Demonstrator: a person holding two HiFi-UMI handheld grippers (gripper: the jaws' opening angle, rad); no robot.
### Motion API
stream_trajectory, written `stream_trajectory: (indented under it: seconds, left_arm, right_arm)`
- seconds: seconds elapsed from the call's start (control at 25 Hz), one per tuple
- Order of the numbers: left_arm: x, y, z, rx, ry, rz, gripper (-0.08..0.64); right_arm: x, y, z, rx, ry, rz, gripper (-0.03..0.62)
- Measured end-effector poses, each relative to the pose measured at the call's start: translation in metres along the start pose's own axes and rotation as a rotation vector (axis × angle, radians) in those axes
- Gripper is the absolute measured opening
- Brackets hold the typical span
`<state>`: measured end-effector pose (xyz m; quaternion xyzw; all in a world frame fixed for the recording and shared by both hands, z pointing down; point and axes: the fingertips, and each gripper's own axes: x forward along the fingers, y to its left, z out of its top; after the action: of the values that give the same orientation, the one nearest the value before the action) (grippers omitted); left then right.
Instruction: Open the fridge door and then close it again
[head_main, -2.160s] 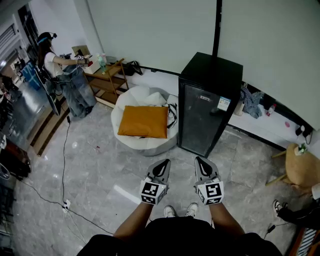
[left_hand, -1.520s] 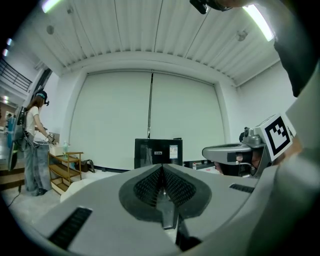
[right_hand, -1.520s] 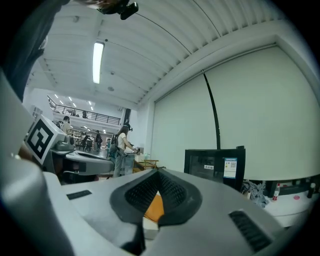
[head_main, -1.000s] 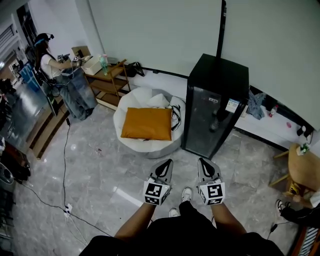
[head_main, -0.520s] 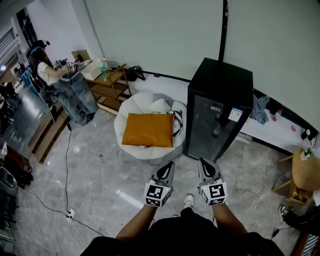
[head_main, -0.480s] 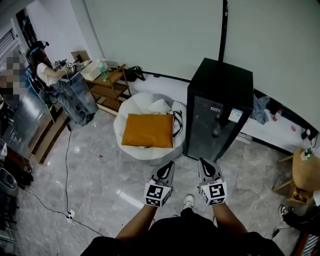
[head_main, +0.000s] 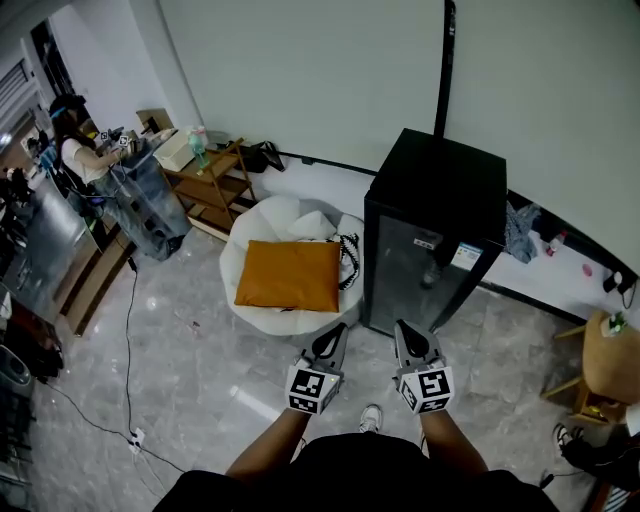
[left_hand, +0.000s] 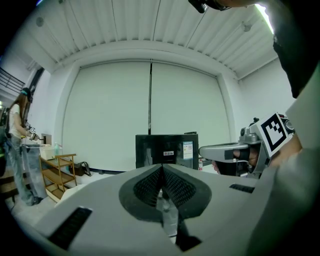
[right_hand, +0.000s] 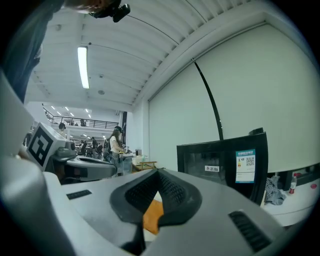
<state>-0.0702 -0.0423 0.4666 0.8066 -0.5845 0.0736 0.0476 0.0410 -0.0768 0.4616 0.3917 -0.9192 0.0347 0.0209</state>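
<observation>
The black fridge (head_main: 432, 225) stands by the pale wall, its glass door (head_main: 412, 272) shut and facing me. Both grippers are held side by side just short of its foot, pointing at it. The left gripper (head_main: 331, 342) is shut with nothing in it, and the right gripper (head_main: 407, 336) is shut and empty too. In the left gripper view the fridge (left_hand: 166, 149) sits straight ahead past the closed left gripper (left_hand: 161, 169), with the right gripper (left_hand: 226, 151) beside it. In the right gripper view the fridge (right_hand: 225, 159) is ahead and to the right of the right gripper (right_hand: 158, 173).
A white round seat (head_main: 248, 232) with an orange cushion (head_main: 288, 275) sits left of the fridge. Further left are a wooden shelf (head_main: 214, 182) and a person (head_main: 74, 143) at a desk. A cable (head_main: 128, 330) runs over the grey floor. A wooden stool (head_main: 610, 352) stands right.
Both grippers have been carried forward together towards the fridge, which now stands closer above them in the head view. Their jaws have stayed shut.
</observation>
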Motion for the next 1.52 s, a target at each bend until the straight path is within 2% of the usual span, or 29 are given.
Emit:
stream_trajectory:
  seconds: [0.4, 0.68, 0.84, 1.12, 1.52]
  left_arm:
    - [0.035, -0.001, 0.012, 0.011, -0.006, 0.008, 0.021]
    - [0.051, 0.012, 0.000, -0.013, 0.025, 0.021, 0.021]
    - [0.062, 0.024, -0.016, -0.016, 0.056, 0.001, 0.021]
    - [0.102, 0.050, -0.009, -0.019, 0.062, -0.040, 0.021]
    - [0.158, 0.081, -0.023, -0.037, 0.102, -0.094, 0.021]
  right_arm:
    - [0.021, -0.031, 0.001, -0.014, 0.017, 0.019, 0.014]
    - [0.031, -0.036, -0.005, -0.010, 0.027, 0.033, 0.014]
    - [0.040, -0.037, -0.015, -0.011, 0.034, 0.015, 0.014]
    - [0.071, -0.046, -0.017, 0.009, 0.056, -0.013, 0.014]
    - [0.103, -0.067, -0.030, 0.004, 0.073, -0.072, 0.014]
